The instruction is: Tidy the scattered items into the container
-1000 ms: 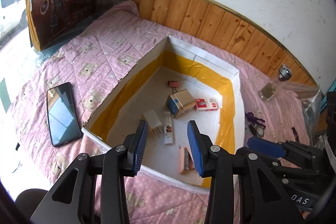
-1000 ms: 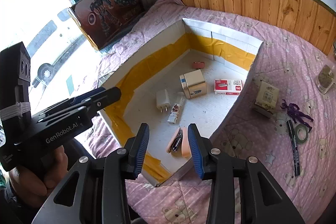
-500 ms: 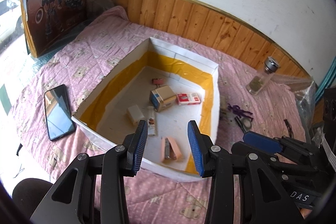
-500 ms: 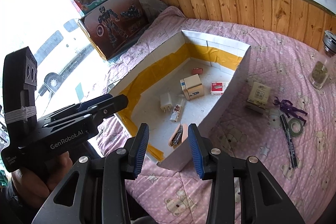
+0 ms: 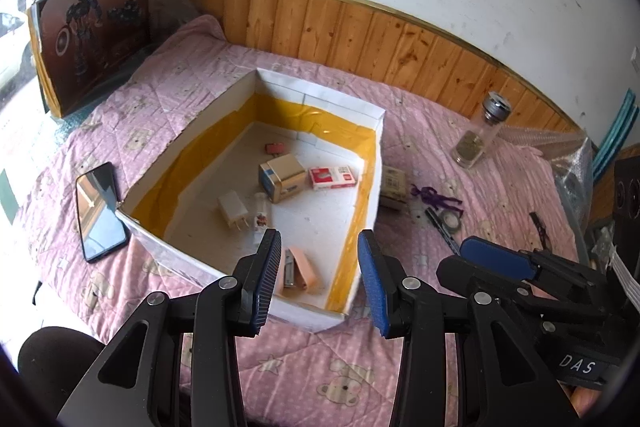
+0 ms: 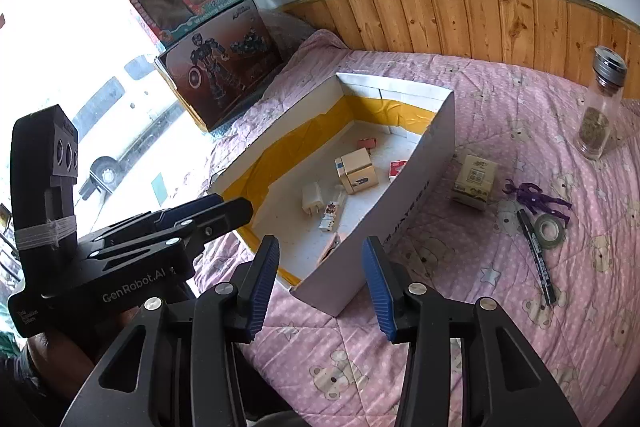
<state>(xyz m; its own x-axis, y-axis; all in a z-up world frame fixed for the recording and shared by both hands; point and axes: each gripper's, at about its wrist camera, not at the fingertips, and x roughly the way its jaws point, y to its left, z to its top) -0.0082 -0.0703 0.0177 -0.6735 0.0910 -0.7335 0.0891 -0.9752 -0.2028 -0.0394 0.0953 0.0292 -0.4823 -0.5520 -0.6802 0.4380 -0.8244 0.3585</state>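
Both ribbed-pad grippers, left (image 5: 318, 269) and right (image 6: 322, 277), empty, right widening; yellow-taped, perhaps foam, box (image 5: 372, 131)

The box (image 5: 376, 155) stands open-topped, its near floor bare. Its tall right wall (image 6: 416, 183) blocks the small carton (image 6: 475, 182), marker (image 6: 538, 255) and tape roll (image 6: 551, 227) beyond.

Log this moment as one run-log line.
left gripper: open, empty | right gripper: opening, empty | box: stapler inside | marker, tape roll: outside
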